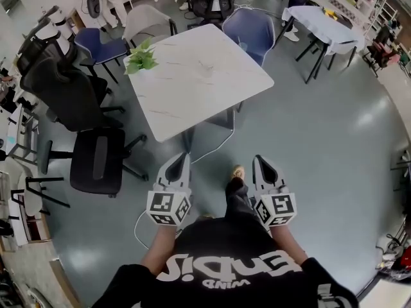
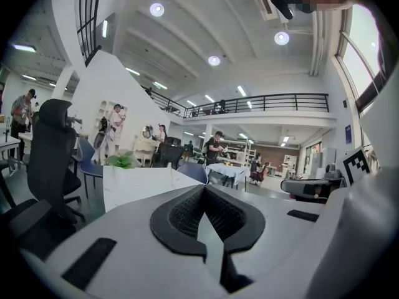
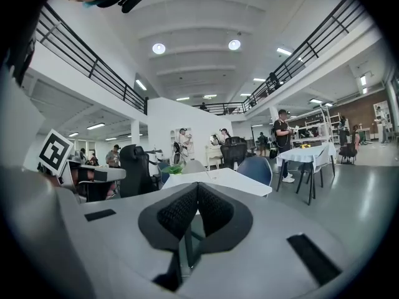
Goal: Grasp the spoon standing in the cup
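Seen from above, a person stands on a grey polished floor [image 1: 321, 146], holding two grippers out level in front of their body. The left gripper [image 1: 185, 156] and the right gripper [image 1: 258, 159] are side by side and apart, with the person's leg and shoe [image 1: 238, 171] between them. Both point toward a square white marble-patterned table [image 1: 199, 76] a little way ahead.

In each gripper view the black ribbed jaws are closed tip to tip with nothing between them.

A small green leafy plant [image 1: 141, 58] sits on the table's far left corner. In the right gripper view a small pale upright thing [image 3: 214, 175] stands on the tabletop. It is too small to tell whether it is the cup with the spoon.

A black office chair [image 1: 96, 159] stands beside the table's near left corner, and a blue chair [image 1: 250, 31] sits at the far side. A thin white cable [image 1: 212, 149] trails across the floor between the person and the table. A cloth-covered table [image 1: 321, 21] stands farther off to the right.
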Tool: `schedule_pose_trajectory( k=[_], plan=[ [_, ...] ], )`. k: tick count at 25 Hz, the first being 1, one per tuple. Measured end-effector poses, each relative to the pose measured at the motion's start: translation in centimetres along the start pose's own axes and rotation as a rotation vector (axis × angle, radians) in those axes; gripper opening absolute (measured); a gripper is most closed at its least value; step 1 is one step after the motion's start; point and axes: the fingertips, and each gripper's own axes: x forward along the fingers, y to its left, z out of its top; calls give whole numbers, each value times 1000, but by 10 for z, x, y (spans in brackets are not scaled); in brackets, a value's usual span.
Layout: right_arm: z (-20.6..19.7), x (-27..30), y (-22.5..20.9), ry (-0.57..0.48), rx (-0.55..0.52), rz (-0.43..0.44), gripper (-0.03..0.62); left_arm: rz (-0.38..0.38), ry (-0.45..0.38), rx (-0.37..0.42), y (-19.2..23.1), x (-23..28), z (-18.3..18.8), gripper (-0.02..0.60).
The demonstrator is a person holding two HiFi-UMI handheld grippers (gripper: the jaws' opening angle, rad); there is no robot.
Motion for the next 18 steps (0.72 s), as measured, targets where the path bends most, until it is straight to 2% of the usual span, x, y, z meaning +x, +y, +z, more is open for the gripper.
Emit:
schedule_pose_trajectory(
  k=[10,18],
  plan=[
    [10,80,-41,11,14,21,8,4,-6,-10,23,86,19,12],
    [33,150,-78,29,15,67,8,48,2,-30,45,156,42,13]
  ],
)
